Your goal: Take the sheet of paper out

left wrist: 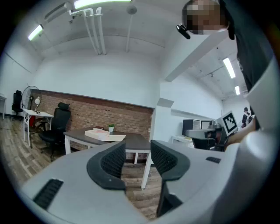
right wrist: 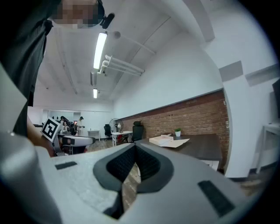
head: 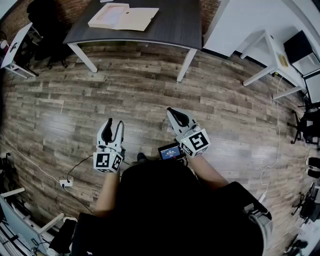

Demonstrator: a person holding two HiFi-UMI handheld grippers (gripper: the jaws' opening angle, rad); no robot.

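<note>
On the far table [head: 170, 25], box [head: 106, 15], paper [head: 141, 17], far edge cropped

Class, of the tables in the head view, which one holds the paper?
The dark-topped table at top centre, under the paper; the left desk and right desk are white-topped.

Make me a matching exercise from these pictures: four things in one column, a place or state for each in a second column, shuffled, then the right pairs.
Things:
1. left gripper
2. right gripper
3. beige box
4. black office chair

Places or states:
a. lying on the dark table
b. jaws apart, nothing between them
c. standing off the table's left end in the head view
d. jaws together, nothing between them

Pairs: 1-b, 2-d, 3-a, 4-c
</note>
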